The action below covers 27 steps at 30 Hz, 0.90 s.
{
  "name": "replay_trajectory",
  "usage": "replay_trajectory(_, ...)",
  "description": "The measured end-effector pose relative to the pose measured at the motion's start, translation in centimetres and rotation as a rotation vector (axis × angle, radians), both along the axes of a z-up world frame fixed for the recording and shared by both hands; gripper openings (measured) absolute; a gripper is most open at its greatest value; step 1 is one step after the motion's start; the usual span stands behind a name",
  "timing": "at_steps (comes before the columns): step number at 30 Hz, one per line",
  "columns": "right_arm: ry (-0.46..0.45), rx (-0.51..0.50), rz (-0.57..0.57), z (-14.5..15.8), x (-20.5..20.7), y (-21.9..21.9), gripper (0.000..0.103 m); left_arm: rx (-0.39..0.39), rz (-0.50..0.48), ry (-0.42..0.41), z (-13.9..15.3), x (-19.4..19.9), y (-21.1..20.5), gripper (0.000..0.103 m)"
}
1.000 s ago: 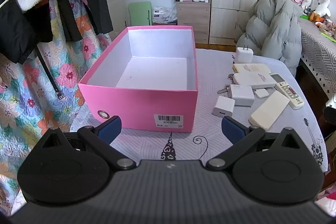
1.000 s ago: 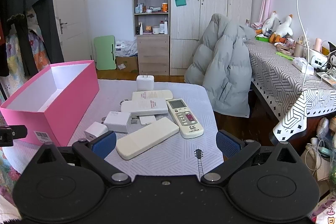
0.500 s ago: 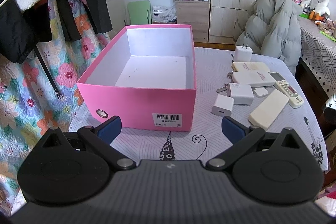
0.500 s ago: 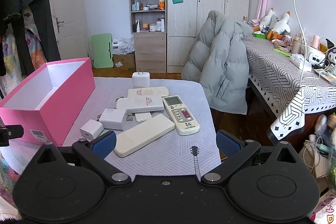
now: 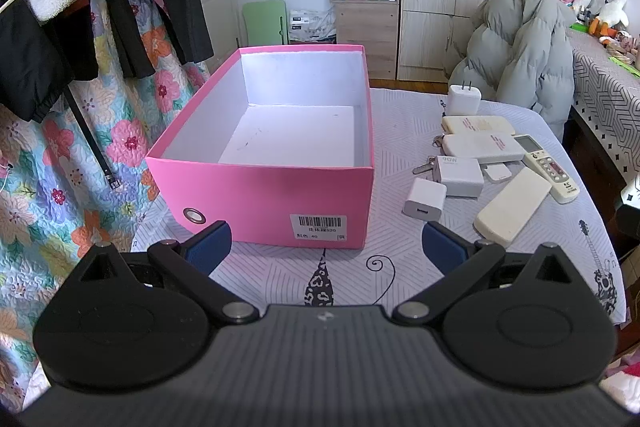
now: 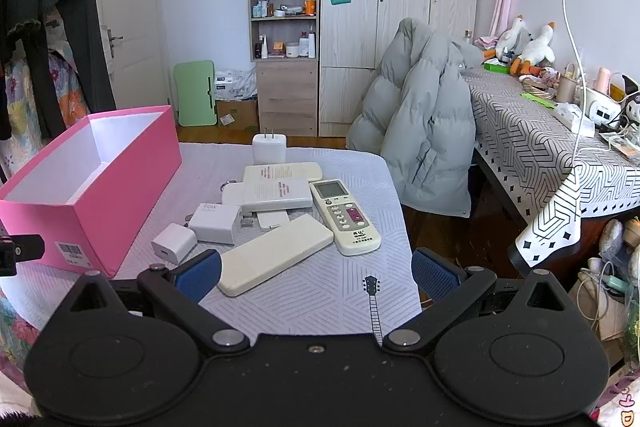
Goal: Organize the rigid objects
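We find the left gripper [image 5: 325,245] held above the near edge of the desk [image 5: 400,115], its blue fingers [image 5: 208,245] spread wide with nothing between them. It faces the short labelled end of the pink box [image 5: 264,195], which stands open-topped on the left part of the desk; its white interior holds nothing that we can see.

The right gripper [image 6: 316,273] likewise has its fingers [image 6: 198,273] wide apart and grips nothing. It hovers at the near edge of the desk, facing the cluster of white items to the right of the pink box.

In that cluster we record:
- a long cream remote [image 6: 276,253], lying diagonally nearest the right gripper;
- a remote with a display [image 6: 344,217], just right of it;
- a small cube charger [image 6: 174,242], close to the box;
- a larger charger marked 90W [image 6: 216,223], touching or just beside the cube;
- a small flat white piece [image 6: 273,219] between the 90W charger and the cream remote;
- two flat white remotes [image 6: 276,193], side by side behind these;
- a plug adapter [image 6: 269,150], standing upright with prongs up, farthest back.

A grey puffer jacket [image 6: 424,131] hangs at the far side of the desk.
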State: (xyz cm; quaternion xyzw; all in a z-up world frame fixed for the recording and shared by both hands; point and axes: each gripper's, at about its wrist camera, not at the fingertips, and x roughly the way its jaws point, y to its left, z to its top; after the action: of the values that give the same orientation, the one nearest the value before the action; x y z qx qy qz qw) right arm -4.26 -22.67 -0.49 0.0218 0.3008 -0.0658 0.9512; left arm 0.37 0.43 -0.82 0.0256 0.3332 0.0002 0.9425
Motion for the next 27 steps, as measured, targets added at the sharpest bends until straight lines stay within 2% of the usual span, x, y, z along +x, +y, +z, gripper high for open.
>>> replay_trajectory(18, 0.012, -0.007, 0.003, -0.3, 0.1, 0.1, 0.103, 0.005, -0.023, 0.018, -0.2, 0.2, -0.2, 0.103)
replay_trajectory(23, 0.009, -0.019, 0.011, 0.0, 0.5, -0.2, 0.103, -0.023, -0.079, 0.052, 0.4, 0.7, 0.0, 0.103)
replay_trajectory(25, -0.021, -0.015, 0.039, 0.3, 0.7, -0.3, 0.103, -0.022, -0.111, 0.072, 1.0, 1.3, 0.2, 0.103)
replay_trajectory(27, -0.094, -0.011, 0.084, 0.5, 0.7, -0.6, 0.103, -0.019, -0.152, 0.089, 1.7, 2.2, 0.7, 0.103)
